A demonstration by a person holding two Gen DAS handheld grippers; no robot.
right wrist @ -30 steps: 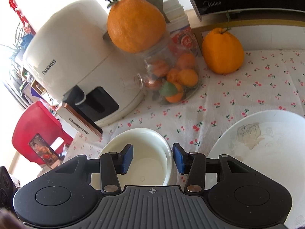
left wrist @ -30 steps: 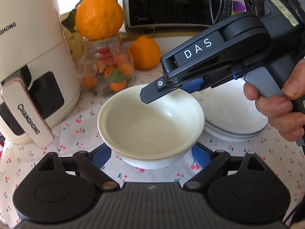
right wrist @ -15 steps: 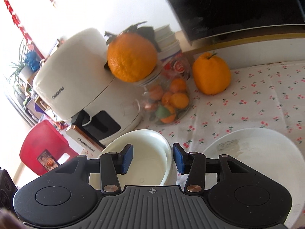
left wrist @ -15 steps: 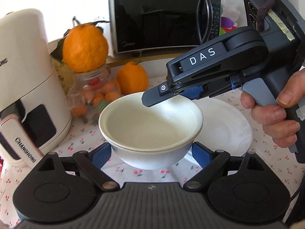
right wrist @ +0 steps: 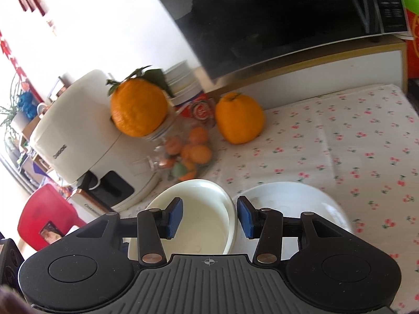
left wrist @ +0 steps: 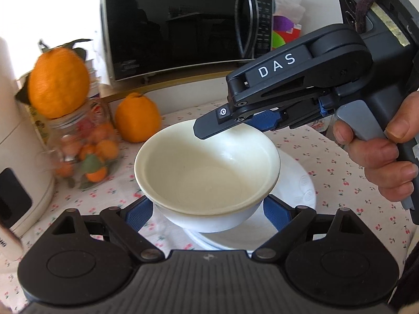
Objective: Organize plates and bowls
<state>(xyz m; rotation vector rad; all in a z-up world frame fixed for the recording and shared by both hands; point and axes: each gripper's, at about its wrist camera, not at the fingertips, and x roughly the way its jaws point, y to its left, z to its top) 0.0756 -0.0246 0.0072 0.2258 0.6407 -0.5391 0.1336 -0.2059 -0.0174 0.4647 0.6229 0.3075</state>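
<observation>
A white bowl (left wrist: pixel 207 172) hangs just above a stack of white plates (left wrist: pixel 298 180) on the cherry-print tablecloth. My left gripper (left wrist: pixel 207 213) is shut on it, one blue pad pressed against each side of the bowl's lower wall. My right gripper (left wrist: pixel 235 123) reaches in from the right over the far rim, held by a hand (left wrist: pixel 379 157). In the right wrist view its jaws (right wrist: pixel 209 218) straddle the rim of the bowl (right wrist: pixel 201 222), one pad inside and one outside, with a clear gap. The plates (right wrist: pixel 293 198) lie to the right.
A black microwave (left wrist: pixel 183 23) stands on a shelf at the back. A cream air fryer (right wrist: pixel 76 130) is at the left. Beside it is a glass jar of small oranges (left wrist: pixel 81 141) topped by a big orange (left wrist: pixel 59 83). Another orange (left wrist: pixel 137 120) sits behind the bowl.
Both grippers have carried the bowl to the right and slightly up, from the cloth beside the plates to a spot over the stack. Neither jaw opening has changed.
</observation>
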